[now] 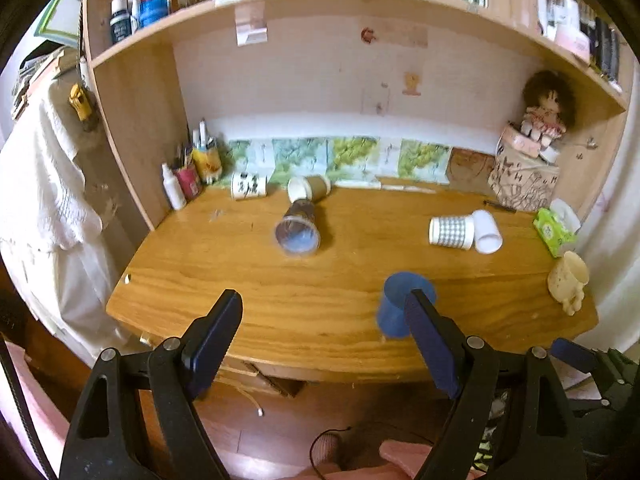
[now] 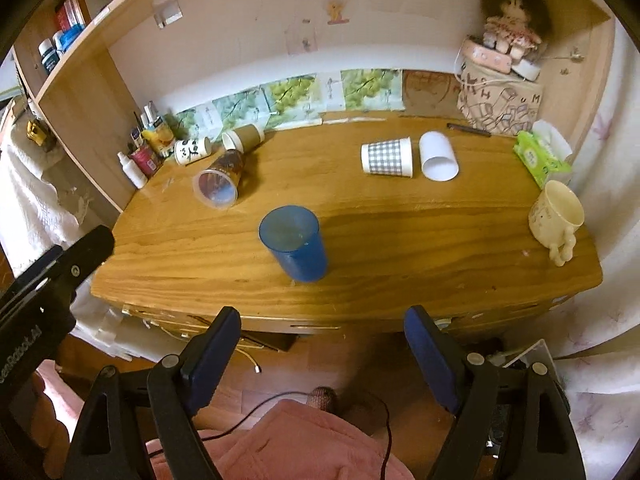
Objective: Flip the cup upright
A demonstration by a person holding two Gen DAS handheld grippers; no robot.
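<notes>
A blue plastic cup [image 2: 294, 242] stands upright near the desk's front edge, mouth up; in the left wrist view it [image 1: 400, 304] is partly hidden behind my right finger. Several cups lie on their sides: a clear printed cup [image 2: 220, 184], a brown paper cup [image 2: 244, 138], a white panda cup [image 2: 192, 151], a checked cup [image 2: 387, 157] and a white cup [image 2: 438, 156]. My left gripper [image 1: 326, 316] is open and empty, above the front edge. My right gripper [image 2: 322, 330] is open and empty, held off the desk in front of the blue cup.
A cream mug [image 2: 556, 216] stands upright at the right edge of the wooden desk [image 2: 400, 240]. A green tissue pack [image 2: 542, 158], a patterned bag with a doll [image 2: 502, 108] and pen holders [image 2: 154, 146] line the back. Shelf walls close both sides.
</notes>
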